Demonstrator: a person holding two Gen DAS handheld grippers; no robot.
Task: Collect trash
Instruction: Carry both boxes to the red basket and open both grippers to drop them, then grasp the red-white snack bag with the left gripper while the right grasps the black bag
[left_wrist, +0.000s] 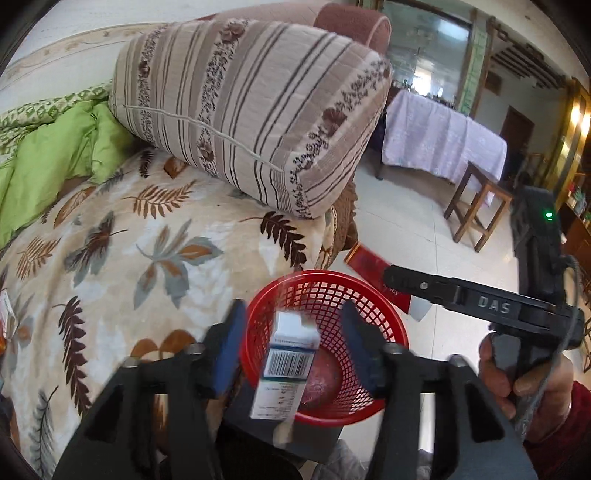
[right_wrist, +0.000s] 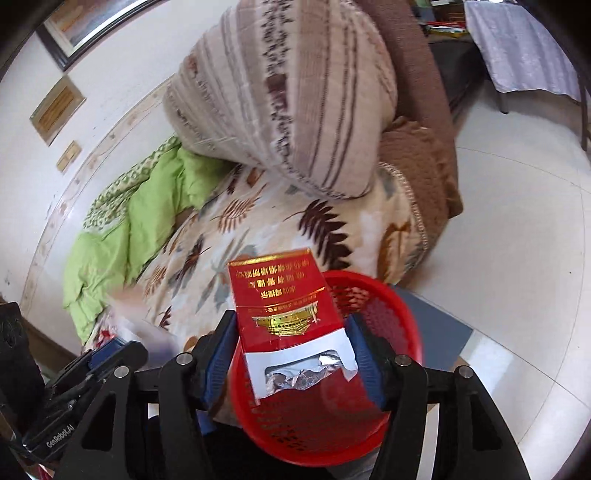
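A red mesh basket (left_wrist: 373, 321) stands on a dark stool beside the bed; it also shows in the right wrist view (right_wrist: 380, 314). My left gripper (left_wrist: 291, 350) is open above it. A small white box with a barcode (left_wrist: 286, 369) is loose between its blue pads, blurred, over the basket. My right gripper (right_wrist: 293, 358) is shut on a red cigarette pack (right_wrist: 288, 314) with torn foil, held over the basket's rim. The pack also shows in the left wrist view (left_wrist: 373, 269), with the right gripper's body to its right.
A leaf-patterned blanket (left_wrist: 122, 266) covers the bed, with a striped pillow (left_wrist: 251, 110) and a green quilt (left_wrist: 44, 166) on it. A small white packet (left_wrist: 5, 308) lies at the bed's left edge. A wooden stool (left_wrist: 476, 206) and a cloth-covered table (left_wrist: 443, 136) stand on the tiled floor.
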